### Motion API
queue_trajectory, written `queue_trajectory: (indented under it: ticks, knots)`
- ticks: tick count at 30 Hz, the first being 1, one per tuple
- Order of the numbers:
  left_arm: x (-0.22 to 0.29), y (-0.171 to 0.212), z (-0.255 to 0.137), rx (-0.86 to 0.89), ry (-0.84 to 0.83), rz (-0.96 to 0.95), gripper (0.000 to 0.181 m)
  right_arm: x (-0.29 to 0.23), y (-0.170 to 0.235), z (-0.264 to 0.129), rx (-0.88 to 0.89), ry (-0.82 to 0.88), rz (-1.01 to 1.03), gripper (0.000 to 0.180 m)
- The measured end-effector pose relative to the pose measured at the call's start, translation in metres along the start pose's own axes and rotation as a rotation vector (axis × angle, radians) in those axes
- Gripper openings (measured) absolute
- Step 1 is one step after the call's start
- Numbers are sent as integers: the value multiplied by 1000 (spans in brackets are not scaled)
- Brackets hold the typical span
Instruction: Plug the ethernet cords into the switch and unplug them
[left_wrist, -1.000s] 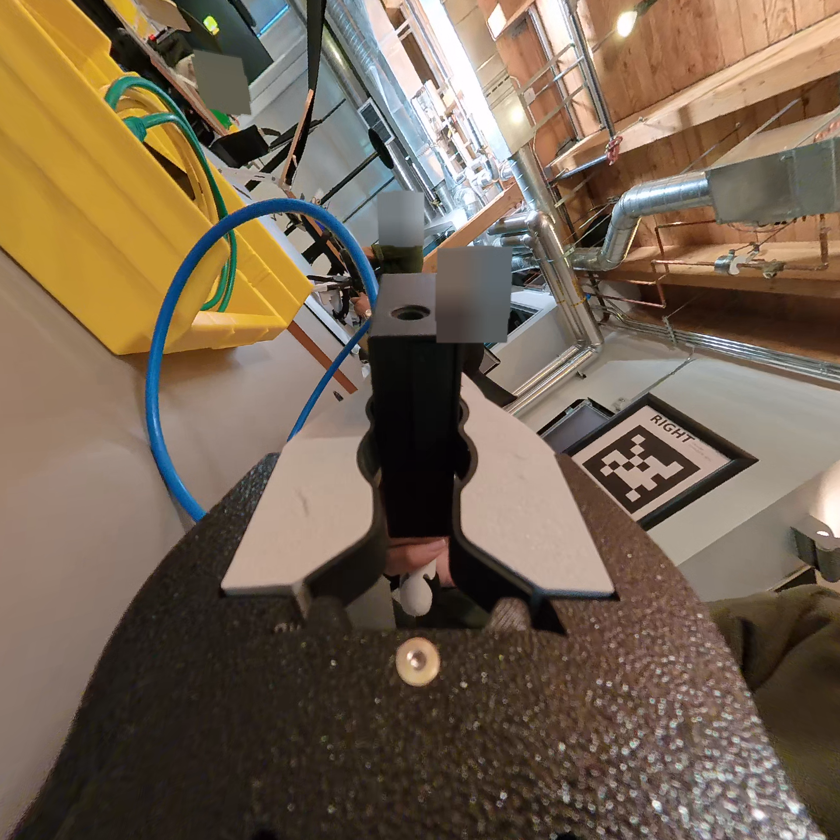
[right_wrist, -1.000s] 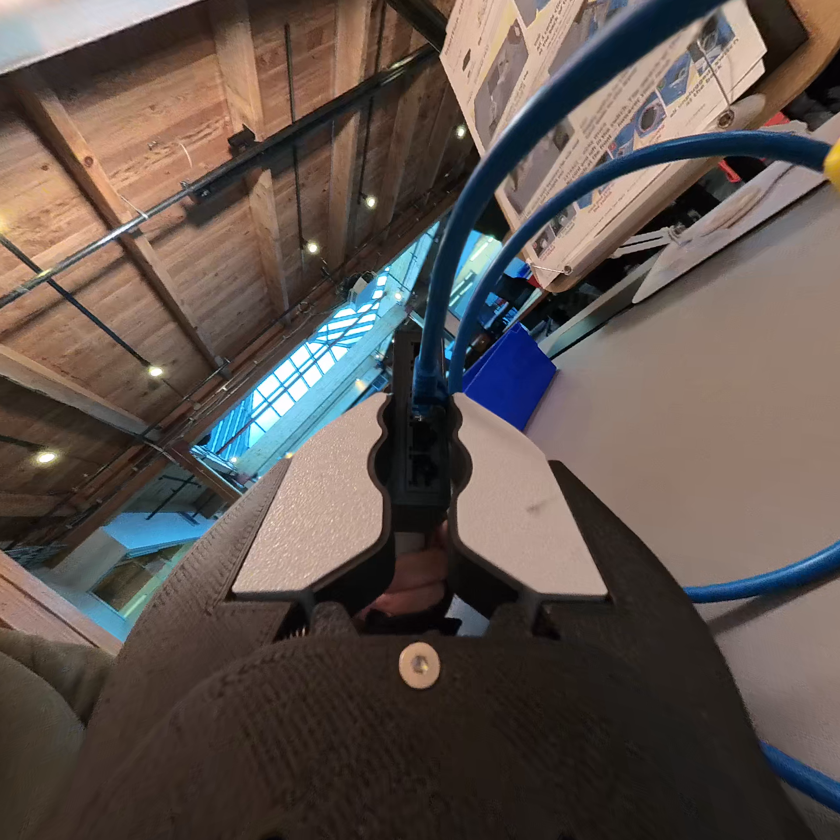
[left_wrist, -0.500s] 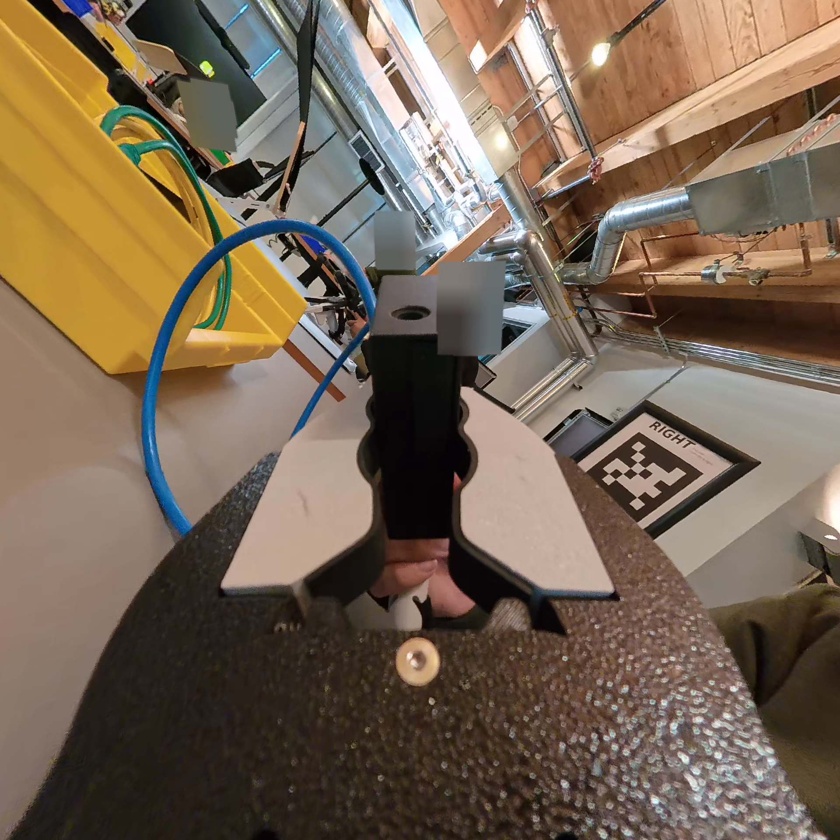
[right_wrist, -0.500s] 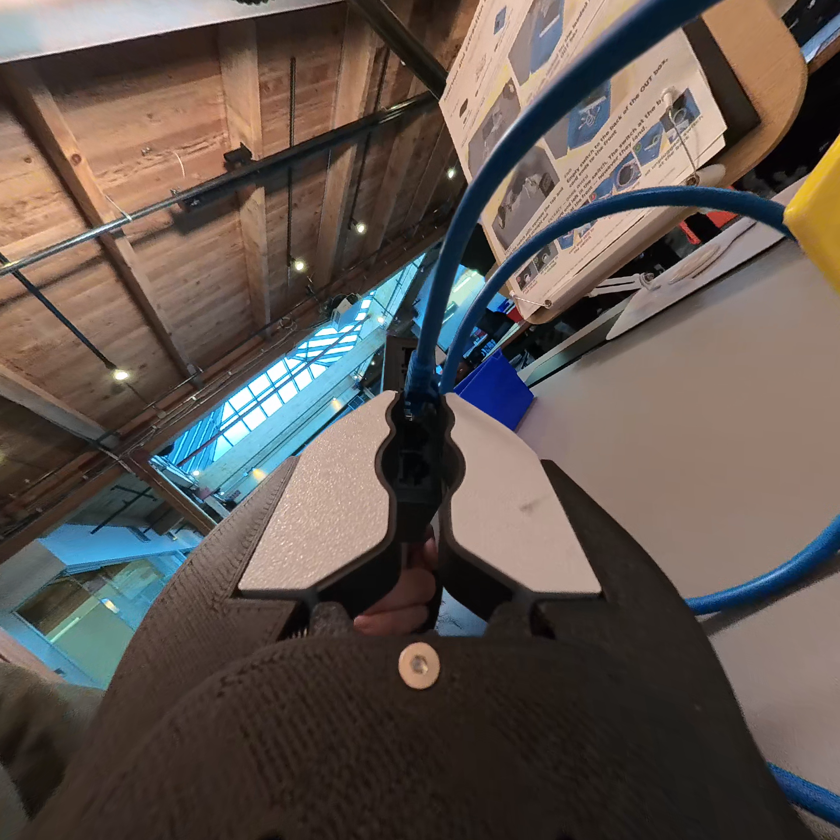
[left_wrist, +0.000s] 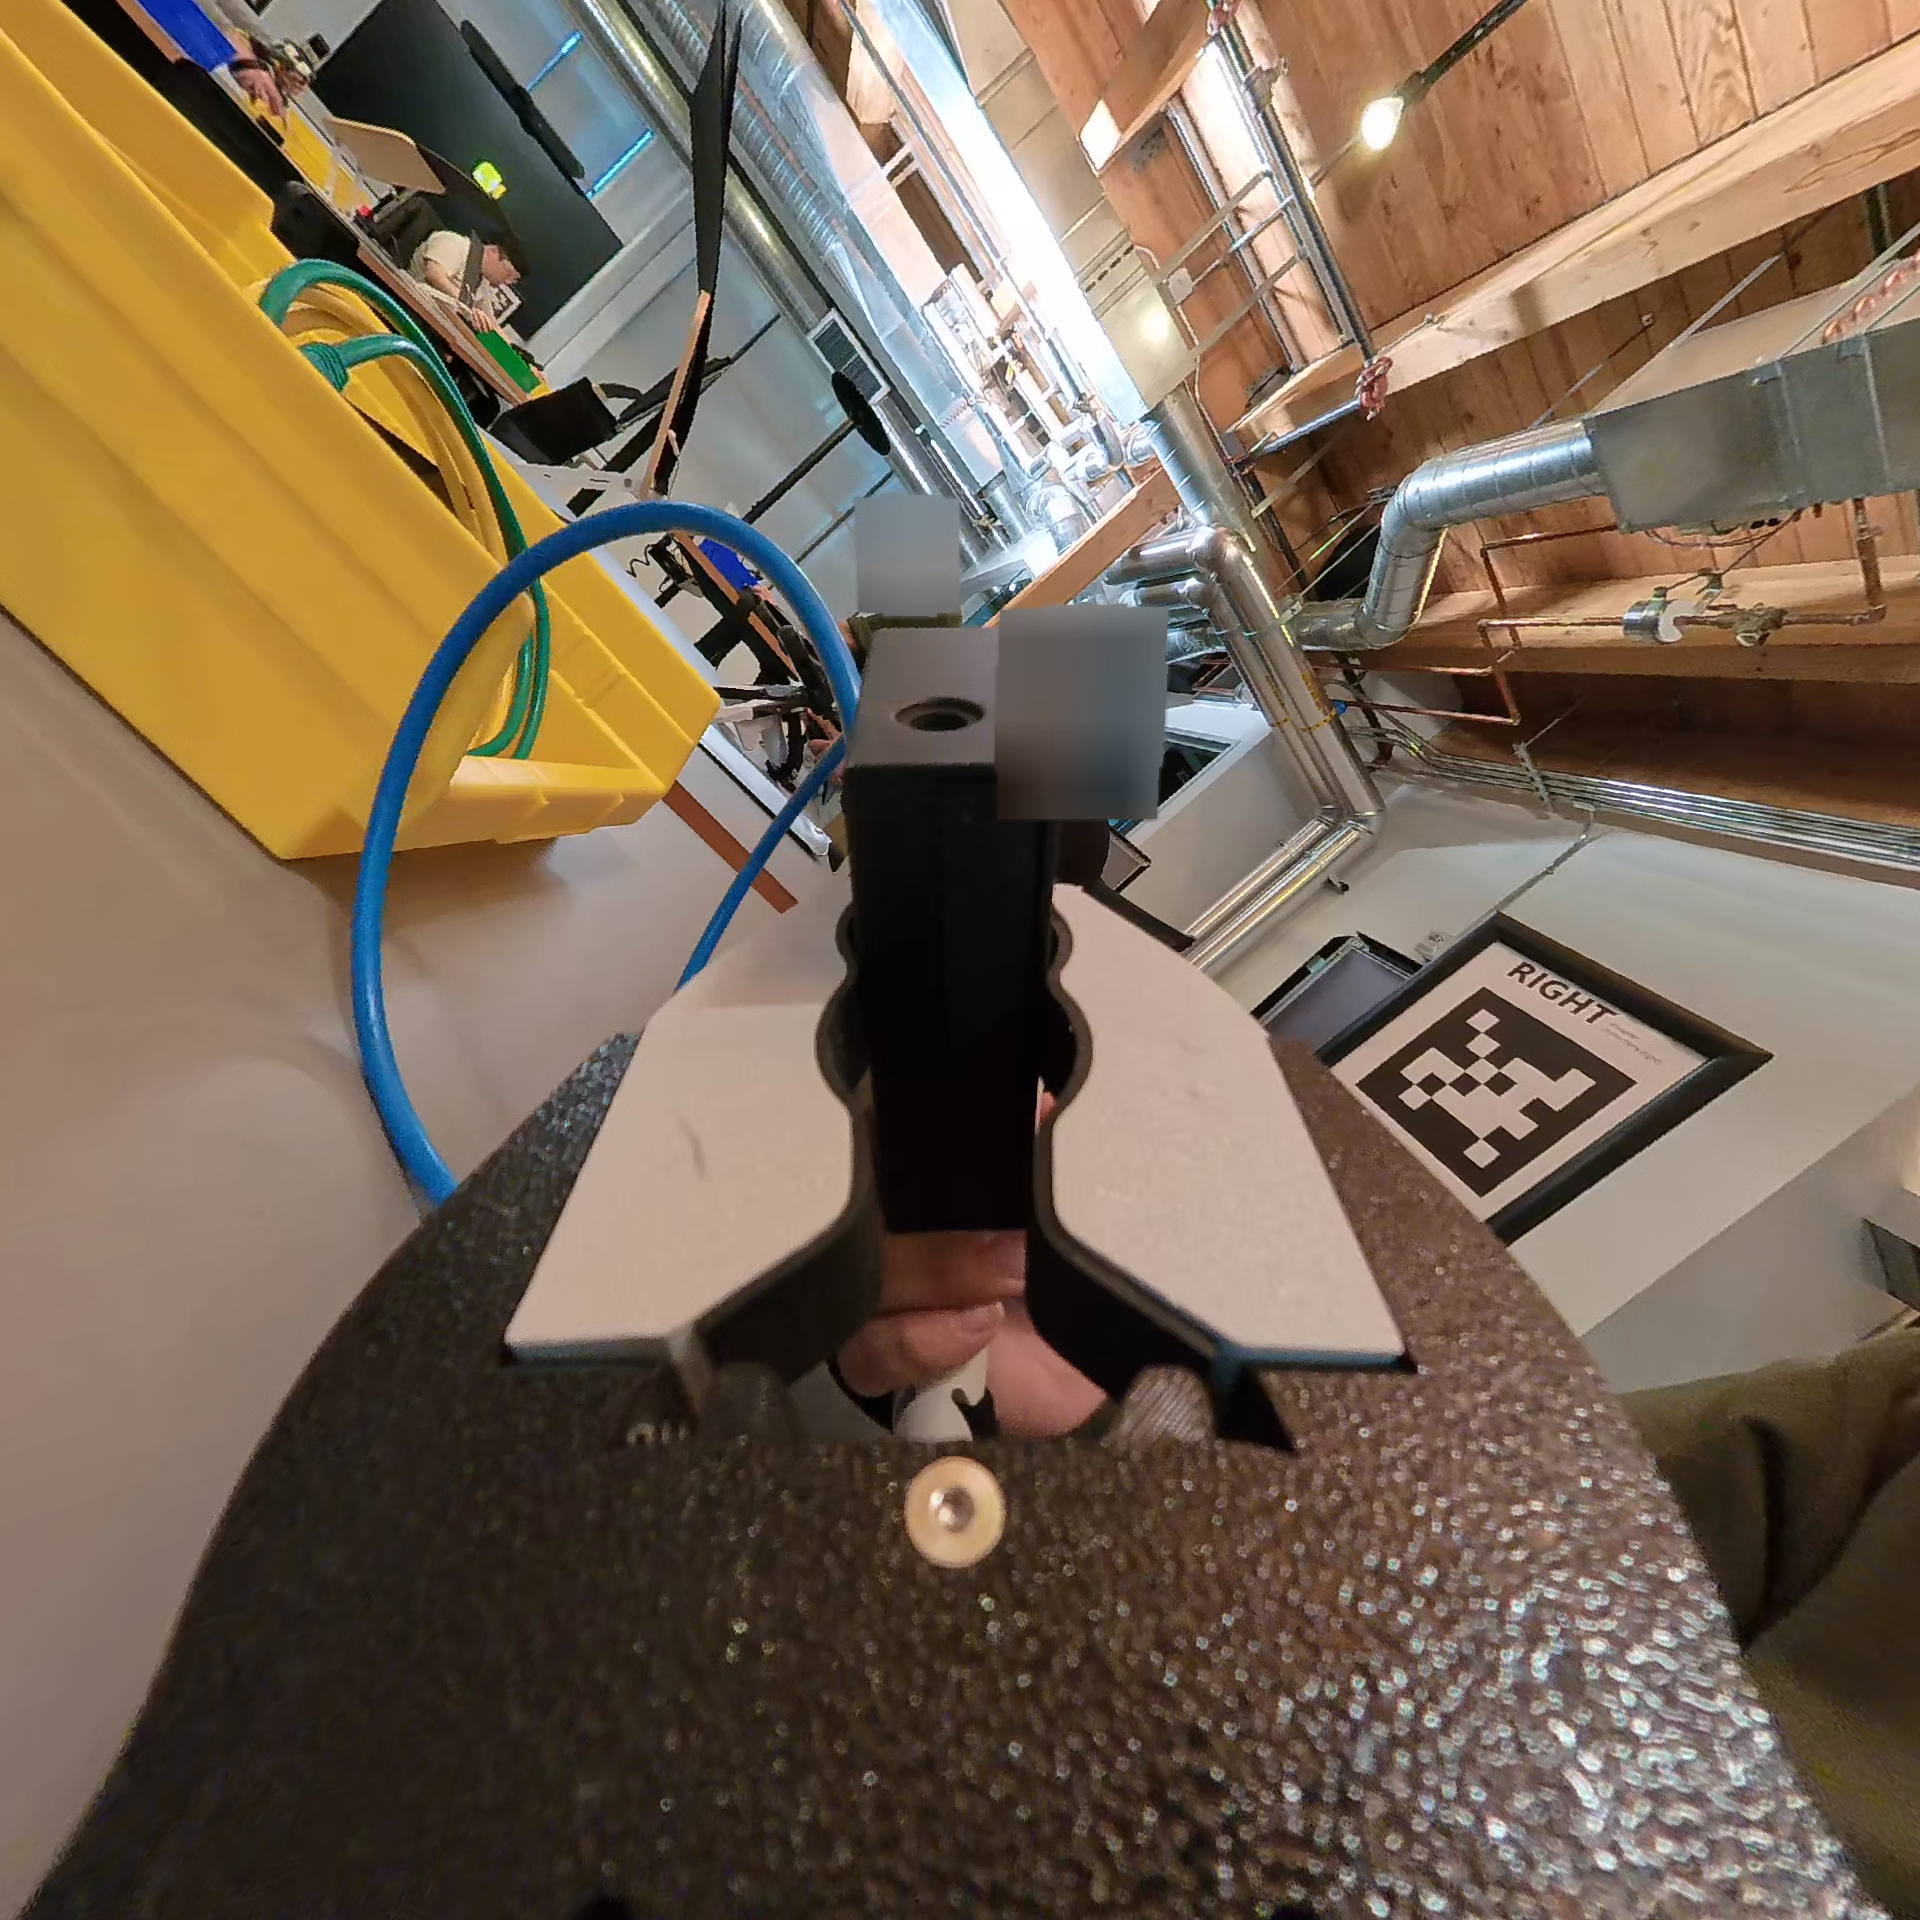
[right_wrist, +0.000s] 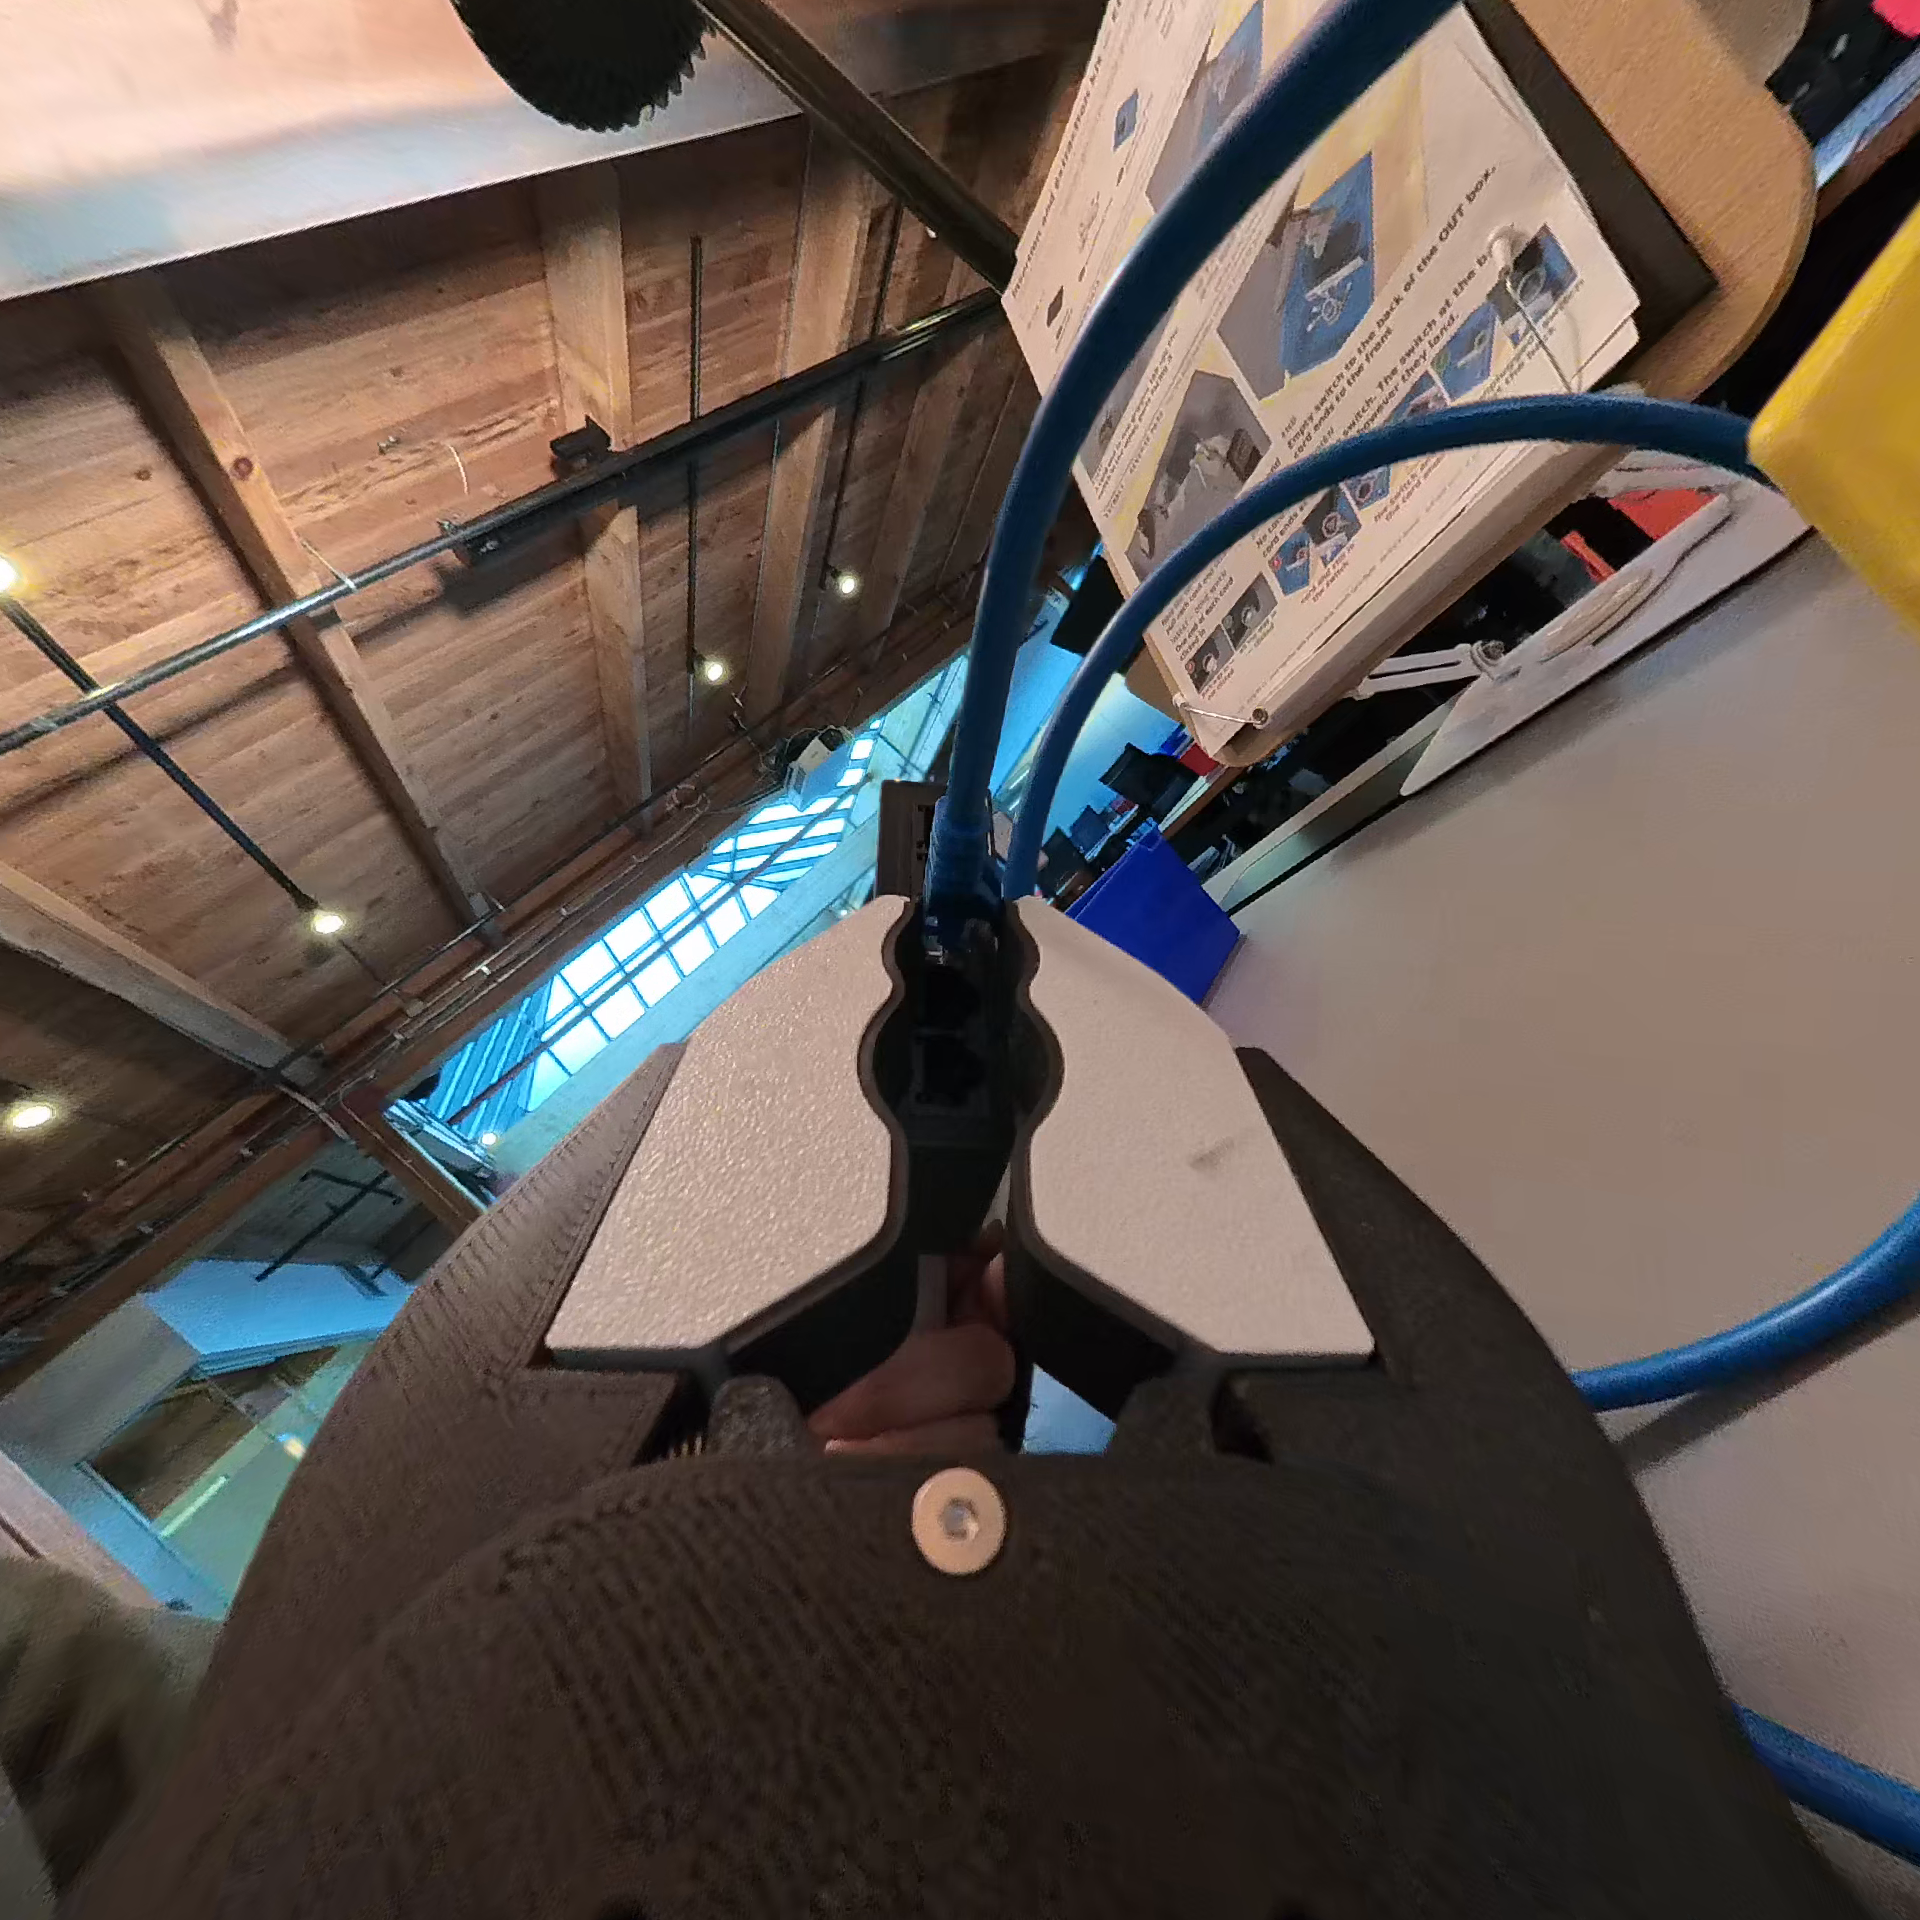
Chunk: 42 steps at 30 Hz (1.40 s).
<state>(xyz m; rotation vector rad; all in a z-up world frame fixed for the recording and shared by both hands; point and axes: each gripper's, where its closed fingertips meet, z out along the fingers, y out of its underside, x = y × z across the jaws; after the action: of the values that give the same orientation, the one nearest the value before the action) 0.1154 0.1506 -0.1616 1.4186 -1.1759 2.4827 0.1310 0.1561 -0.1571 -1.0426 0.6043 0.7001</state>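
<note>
My left gripper is shut on a black switch, which stands up between the fingers with its end face and a screw hole showing. A blue ethernet cord loops over the grey table behind it. In the right wrist view my right gripper is shut on the black switch, port side facing the camera. A blue cord's plug sits in a far port and the cord arcs up and right. Two nearer ports look empty. A second blue loop runs behind.
A yellow bin with green and yellow cords stands at the left on the grey table; its corner shows at the right. A framed black-and-white marker tag lies at the right. An instruction board and a blue bin stand behind.
Both grippers stay shut on the switch. The right view has swung, bringing the yellow bin corner further in at the right. The left view has shifted only slightly.
</note>
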Motion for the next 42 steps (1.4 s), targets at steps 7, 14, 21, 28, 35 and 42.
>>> queue_trajectory:
  ticks: [7, 14, 21, 28, 35, 42]
  knots:
    - [0, 0, 0, -4, -7, 11, 28, 0, 1, 0, -15, 5, -16, 14]
    - [0, 0, -1, -4, -6, 6, 28, 0, 1, 0, -44, 13, -28, 15]
    - [-6, 3, 1, 9, -31, 1, 28, 6, 2, -4, -24, -24, 33, 14]
    - [-4, -1, 3, 85, 21, -27, 28, 1, -1, -1, -74, -1, -80, 14]
    - [-1, -4, 2, 138, 48, 56, 28, -3, 0, -2, -90, -38, -109, 14]
    - [17, -5, -1, 112, 174, 144, 28, -24, 1, 1, -147, -63, -248, 15]
